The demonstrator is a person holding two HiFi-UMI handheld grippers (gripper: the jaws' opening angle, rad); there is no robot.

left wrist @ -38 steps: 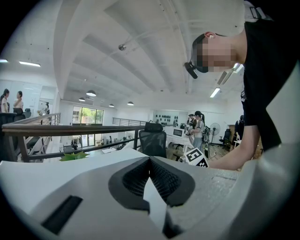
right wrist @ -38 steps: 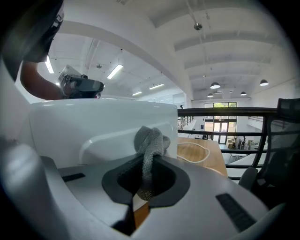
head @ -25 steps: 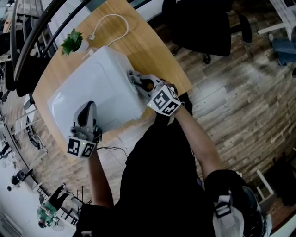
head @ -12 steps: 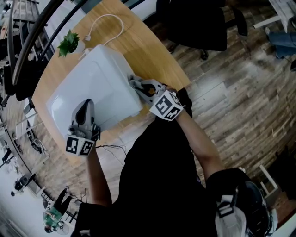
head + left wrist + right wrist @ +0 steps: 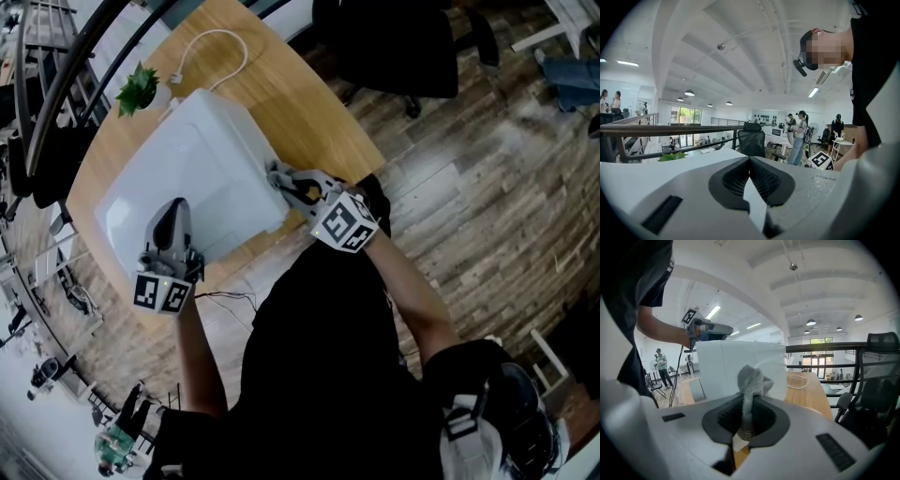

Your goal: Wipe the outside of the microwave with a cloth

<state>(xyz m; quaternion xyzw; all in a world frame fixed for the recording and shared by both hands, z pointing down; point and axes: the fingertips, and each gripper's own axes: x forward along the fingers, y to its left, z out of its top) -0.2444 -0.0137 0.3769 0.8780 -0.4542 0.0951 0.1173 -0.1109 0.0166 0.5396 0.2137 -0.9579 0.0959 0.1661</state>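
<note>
A white microwave (image 5: 187,178) stands on a round wooden table (image 5: 309,112). My right gripper (image 5: 279,176) is shut on a grey knitted cloth (image 5: 273,171) and holds it against the microwave's right side, near the front corner. In the right gripper view the cloth (image 5: 751,380) bunches up out of the shut jaws, touching the white wall of the microwave (image 5: 719,366). My left gripper (image 5: 174,210) lies on the microwave's top near its front left edge. In the left gripper view its jaws (image 5: 750,161) meet with nothing between them.
A small potted plant (image 5: 141,87) and a white cable (image 5: 220,42) lie on the table behind the microwave. A black office chair (image 5: 394,47) stands on the wooden floor beyond the table. A dark railing (image 5: 56,84) curves along the left.
My right gripper and the cloth have slid a little along the microwave's right side, toward the front corner and me. The left gripper has stayed on the top.
</note>
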